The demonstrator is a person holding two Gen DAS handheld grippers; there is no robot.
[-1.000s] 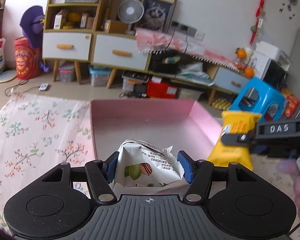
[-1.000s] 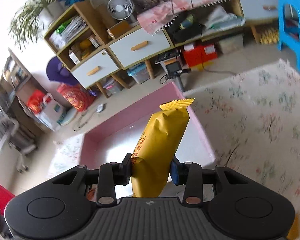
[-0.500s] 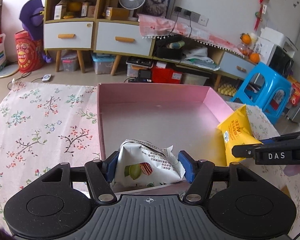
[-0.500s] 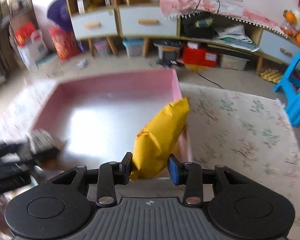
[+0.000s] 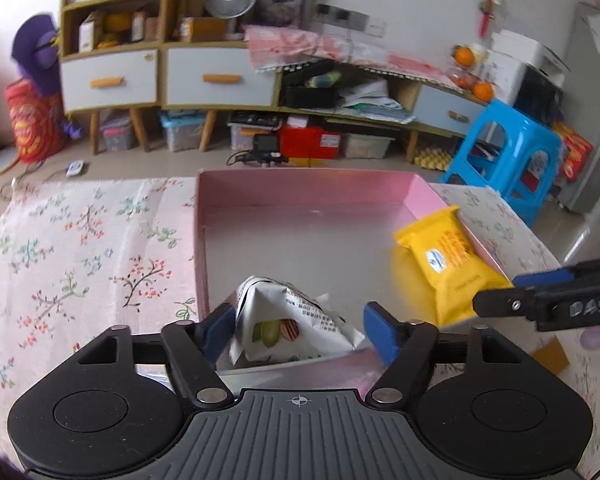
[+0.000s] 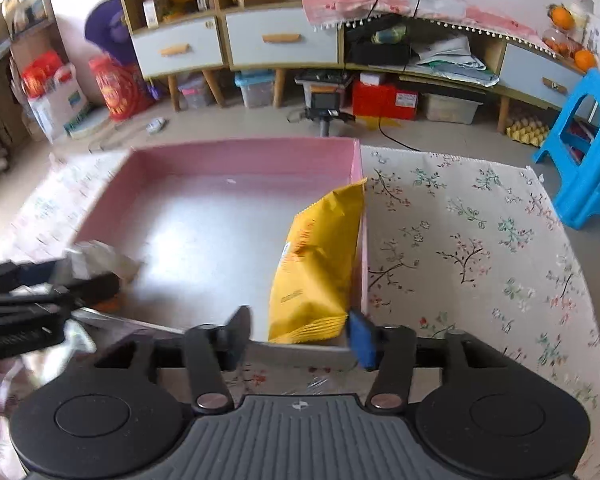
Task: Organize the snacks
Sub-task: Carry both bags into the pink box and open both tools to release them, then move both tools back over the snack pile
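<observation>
A pink box (image 5: pixel 300 178) stands on the floral cloth. My left gripper (image 5: pixel 300 332) is at the box's near wall, jaws opening. A white snack packet (image 5: pixel 288 320) with printed nuts rests on the box floor between the blue pads (image 5: pixel 380 336), which stand off it. My right gripper (image 6: pixel 300 338) is at the near right corner, jaws opening too. A yellow packet (image 6: pixel 316 264) lies between its fingers, leaning on the right wall of the pink box (image 6: pixel 240 148), and the left pad is clear of it. The left wrist view shows the yellow packet (image 5: pixel 448 260) beside the right gripper (image 5: pixel 500 294).
The floral tablecloth (image 6: pixel 480 240) spreads to both sides of the box. Past the table's far edge are the floor, a blue stool (image 6: pixel 580 168), low cabinets (image 5: pixel 216 76) and storage bins. A small tan piece (image 5: pixel 548 360) lies on the cloth near the right gripper.
The right gripper brought the yellow packet down from upright into the box's right side, and its jaws spread. The left jaws widened around the white packet, which stayed put.
</observation>
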